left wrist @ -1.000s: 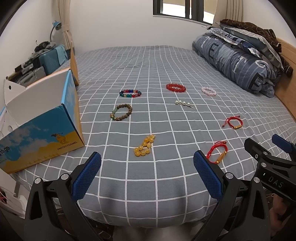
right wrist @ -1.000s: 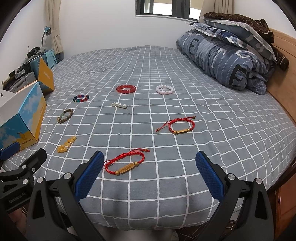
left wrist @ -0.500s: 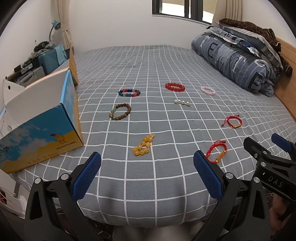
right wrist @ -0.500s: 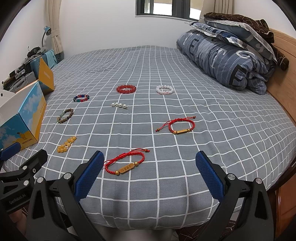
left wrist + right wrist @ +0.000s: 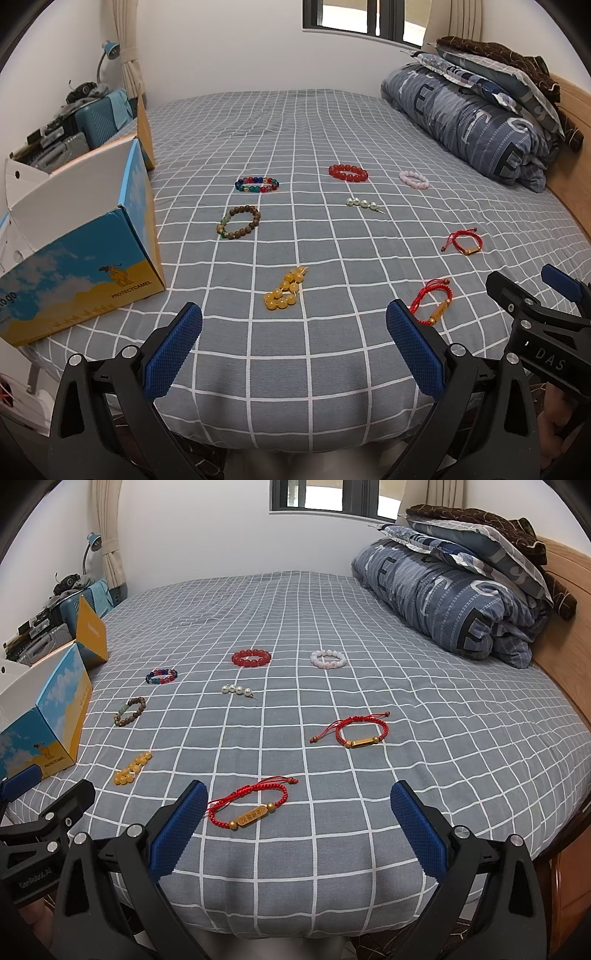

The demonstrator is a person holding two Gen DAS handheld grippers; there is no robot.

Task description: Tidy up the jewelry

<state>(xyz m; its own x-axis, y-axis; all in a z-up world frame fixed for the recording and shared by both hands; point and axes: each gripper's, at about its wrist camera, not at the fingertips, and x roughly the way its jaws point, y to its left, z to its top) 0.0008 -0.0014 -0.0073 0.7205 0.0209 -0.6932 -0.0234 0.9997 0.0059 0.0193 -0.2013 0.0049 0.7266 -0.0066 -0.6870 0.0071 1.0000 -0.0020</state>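
Several bracelets lie on the grey checked bed (image 5: 295, 122). In the left wrist view: amber beads (image 5: 284, 289), brown wooden beads (image 5: 238, 222), multicolour beads (image 5: 257, 185), red beads (image 5: 348, 172), pink beads (image 5: 414, 180), a pearl pin (image 5: 362, 204) and two red cord bracelets (image 5: 435, 302) (image 5: 467, 242). An open blue and yellow box (image 5: 79, 258) stands at the left. My left gripper (image 5: 293, 350) is open and empty at the near bed edge. My right gripper (image 5: 299, 829) is open and empty, just short of the nearest red cord bracelet (image 5: 251, 808).
A folded blue duvet (image 5: 476, 122) and pillows lie at the right by the wooden headboard (image 5: 565, 627). Suitcases and clutter (image 5: 88, 118) stand beyond the box at the left. The box also shows in the right wrist view (image 5: 51, 720).
Both grippers have drawn back very slightly from the bed; the jewelry has not moved.
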